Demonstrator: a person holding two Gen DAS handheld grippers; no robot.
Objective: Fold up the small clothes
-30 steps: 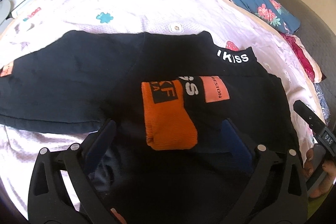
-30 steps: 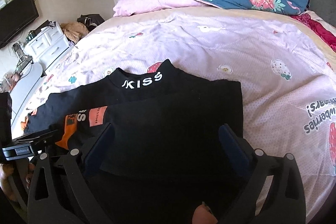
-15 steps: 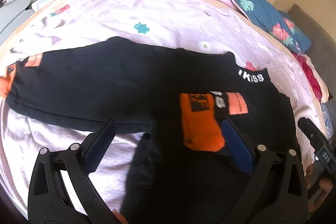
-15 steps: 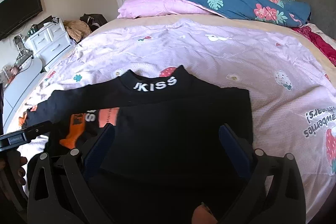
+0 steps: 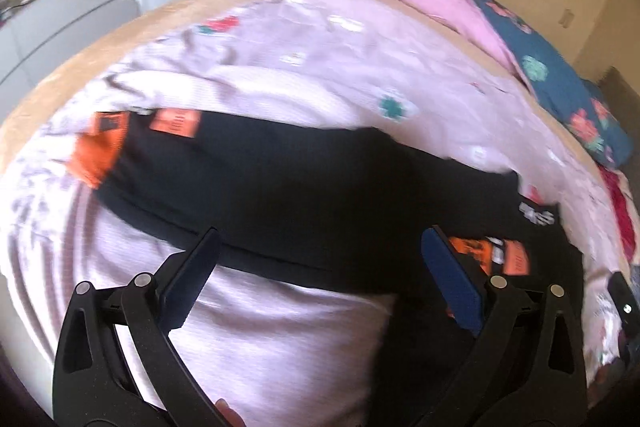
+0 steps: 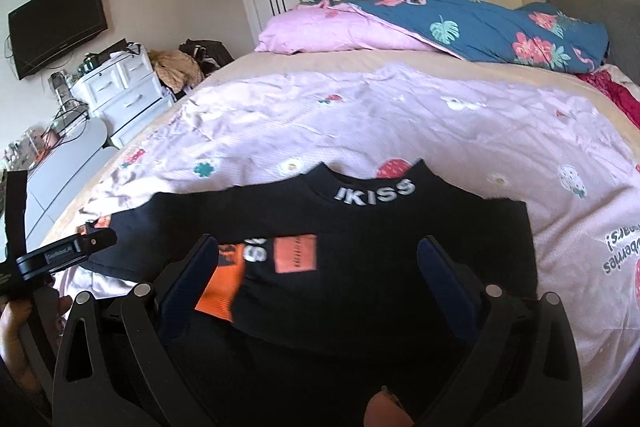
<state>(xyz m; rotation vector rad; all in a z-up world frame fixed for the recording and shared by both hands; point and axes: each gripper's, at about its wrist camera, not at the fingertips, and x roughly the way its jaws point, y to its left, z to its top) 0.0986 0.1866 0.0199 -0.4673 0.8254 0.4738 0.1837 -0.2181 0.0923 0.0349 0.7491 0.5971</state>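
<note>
Black top, one sleeve folded in

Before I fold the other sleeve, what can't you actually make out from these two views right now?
- Black top hem: right wrist view, hidden behind the right gripper and cut off by the bottom edge.
- Outstretched sleeve cuff print: left wrist view, motion blur; unreadable.
- Small text on the folded sleeve's orange patch: right wrist view, too small.
- Left gripper: whether it touches the fabric; blur and dark cloth hide it.
</note>
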